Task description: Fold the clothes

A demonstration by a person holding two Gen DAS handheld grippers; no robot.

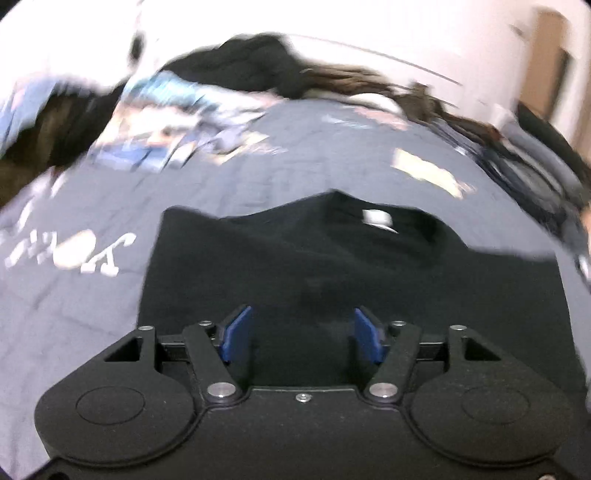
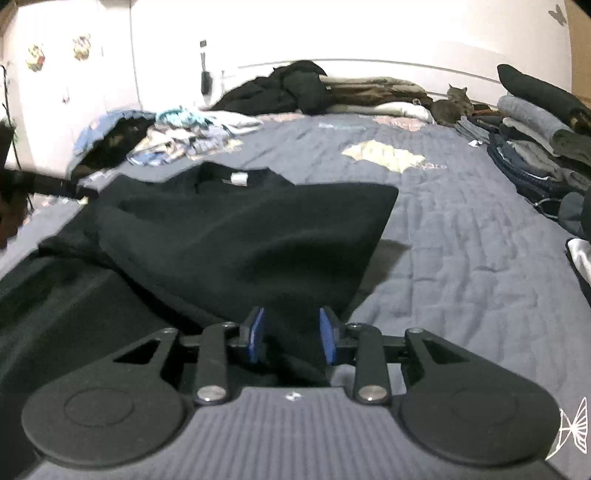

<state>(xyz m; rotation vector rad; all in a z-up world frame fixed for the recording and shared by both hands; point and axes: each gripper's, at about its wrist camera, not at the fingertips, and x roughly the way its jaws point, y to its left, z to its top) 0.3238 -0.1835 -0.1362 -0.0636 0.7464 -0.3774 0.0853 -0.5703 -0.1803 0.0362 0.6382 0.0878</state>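
Right wrist view: our right gripper (image 2: 291,334) has its pads apart around the shirt's (image 2: 240,236) near fold, not pinching, letting it settle on the bed (image 2: 461,240). Our left gripper (image 1: 303,338) hangs parted and empty over the shirt, likely seeking an edge.

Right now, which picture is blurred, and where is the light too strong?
Left wrist view: motion blur smears the pile of clothes and bedspread; only the claw looks sharp. Right wrist view: mostly clear, the black shirt slightly soft; the wall is washed out white. Both bend straight lines.
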